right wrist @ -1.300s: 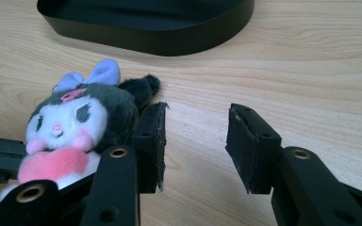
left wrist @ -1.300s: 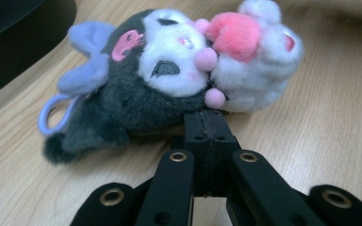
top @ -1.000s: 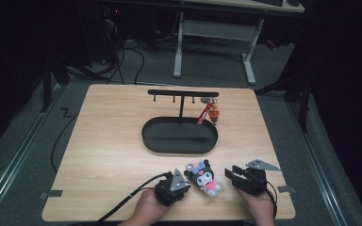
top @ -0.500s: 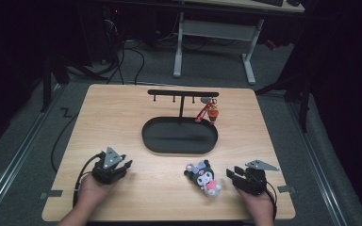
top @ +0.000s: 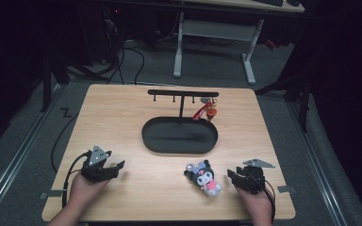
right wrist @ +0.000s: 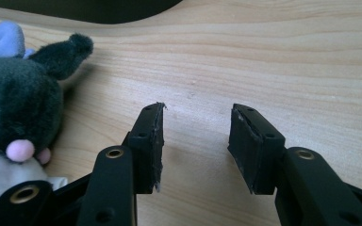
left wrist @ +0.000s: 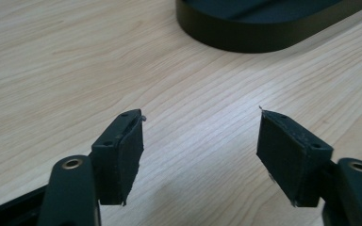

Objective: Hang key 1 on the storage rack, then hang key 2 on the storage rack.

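Note:
A small black plush toy (top: 202,177) with pink and lilac details lies on the wooden table (top: 122,117) near its front edge, right of centre. My right gripper (top: 230,175) rests just to its right, open with nothing between its jaws; in the right gripper view the plush toy (right wrist: 16,108) lies left of the left jaw. My left gripper (top: 119,165) sits at the front left of the table, open and empty. A black stand with an oval tray base (top: 179,136) and a hook bar (top: 183,93) stands mid-table; a red keychain (top: 207,112) hangs from the bar's right end.
The tray's rim (left wrist: 264,33) shows ahead of my left gripper across bare wood. A cable (top: 59,155) trails off the table's left edge. A desk frame (top: 217,33) stands on the floor beyond the table.
My left gripper has moved from beside the plush toy to the front left of the table and settled there. The plush toy and my right gripper have stayed put.

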`<state>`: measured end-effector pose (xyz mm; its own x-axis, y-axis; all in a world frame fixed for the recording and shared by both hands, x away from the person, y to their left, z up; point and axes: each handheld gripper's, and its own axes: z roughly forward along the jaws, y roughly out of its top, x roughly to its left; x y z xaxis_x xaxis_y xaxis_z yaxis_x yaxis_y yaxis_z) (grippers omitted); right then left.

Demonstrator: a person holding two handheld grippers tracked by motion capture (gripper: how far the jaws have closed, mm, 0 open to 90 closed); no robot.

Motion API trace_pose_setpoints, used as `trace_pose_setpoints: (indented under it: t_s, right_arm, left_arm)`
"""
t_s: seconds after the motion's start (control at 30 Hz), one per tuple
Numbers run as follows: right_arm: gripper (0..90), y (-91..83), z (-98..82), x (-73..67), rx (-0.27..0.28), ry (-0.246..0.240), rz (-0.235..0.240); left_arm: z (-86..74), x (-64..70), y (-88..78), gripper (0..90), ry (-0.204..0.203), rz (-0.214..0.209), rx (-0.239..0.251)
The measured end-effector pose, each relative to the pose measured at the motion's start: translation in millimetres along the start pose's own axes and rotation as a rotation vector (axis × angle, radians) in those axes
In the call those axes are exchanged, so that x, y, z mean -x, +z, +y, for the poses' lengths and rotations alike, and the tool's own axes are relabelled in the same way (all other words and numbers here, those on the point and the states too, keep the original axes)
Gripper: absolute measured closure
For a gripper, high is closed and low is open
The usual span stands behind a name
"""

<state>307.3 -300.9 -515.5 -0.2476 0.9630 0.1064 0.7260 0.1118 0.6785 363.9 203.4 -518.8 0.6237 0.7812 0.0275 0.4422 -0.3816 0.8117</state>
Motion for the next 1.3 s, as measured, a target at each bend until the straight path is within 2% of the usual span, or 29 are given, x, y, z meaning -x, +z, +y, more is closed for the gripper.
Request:
trace_pose_setpoints:
  t_s: [0.03, 0.13, 0.3, 0.33, 0.37, 0.4, 0.43, 0.5, 0.53, 0.63, 0.7, 0.8, 0.9, 1.0, 1.07, 1.3]
  right_arm:
    - [54.9, -1.6, 2.2, -2.8, -0.015, 0.002, -0.004]
    - [53.8, -7.6, 12.5, -14.7, -0.076, -0.043, -0.037]
    - [51.8, -12.9, 25.1, -24.9, -0.113, -0.045, -0.049]
    - [48.0, -13.1, 30.6, -29.1, -0.163, -0.058, -0.046]
    - [48.0, -13.1, 30.6, -29.1, -0.163, -0.058, -0.046]
    - [46.2, -14.0, 35.4, -31.7, -0.213, -0.062, -0.051]
    - [46.2, -14.0, 35.4, -31.7, -0.213, -0.062, -0.051]
    - [44.2, -14.4, 38.6, -31.8, -0.250, -0.051, -0.046]
    - [42.8, -13.8, 41.2, -31.7, -0.293, -0.052, -0.050]
    - [42.0, -13.3, 42.3, -31.3, -0.324, -0.074, -0.060]
    - [40.0, -12.5, 43.7, -29.9, -0.370, -0.098, -0.062]
    - [38.8, -12.9, 43.3, -27.8, -0.394, -0.104, -0.061]
    - [38.4, -12.8, 43.2, -26.5, -0.412, -0.098, -0.057]
    - [37.9, -11.0, 44.3, -23.9, -0.437, -0.106, -0.052]
    - [37.3, -9.9, 47.0, -26.2, -0.474, -0.130, -0.056]
    - [35.9, -12.4, 51.2, -37.5, -0.536, -0.186, -0.044]
  left_arm:
    - [0.7, 0.9, 0.0, 31.4, 0.013, -0.001, 0.004]
    - [2.3, 3.6, 0.2, 27.2, 0.049, -0.013, -0.015]
    - [3.6, 5.4, -4.0, 26.9, 0.056, -0.014, 0.004]
    - [4.5, 6.6, -4.6, 26.9, 0.060, -0.015, 0.006]
    - [4.5, 6.6, -4.6, 26.9, 0.060, -0.015, 0.006]
    - [3.8, 8.1, -4.4, 26.9, 0.066, -0.019, -0.003]
    - [3.8, 8.1, -4.4, 26.9, 0.066, -0.019, -0.003]
    - [4.0, 9.0, -4.5, 27.0, 0.070, -0.021, -0.005]
    - [5.0, 9.2, -3.5, 27.1, 0.072, -0.023, -0.002]
    - [5.9, 9.0, -1.7, 27.1, 0.073, -0.026, -0.003]
    - [7.8, 10.2, 3.5, 27.0, 0.079, -0.034, 0.004]
    - [7.6, 11.9, 6.6, 26.9, 0.079, -0.040, -0.003]
    - [7.6, 14.1, 7.8, 26.9, 0.100, -0.040, -0.008]
    - [7.7, 13.3, 7.9, 26.8, 0.094, -0.048, -0.009]
    - [7.4, 14.0, 7.7, 26.5, 0.094, -0.050, -0.020]
    - [5.9, 18.8, 5.7, 26.7, 0.120, -0.041, -0.029]
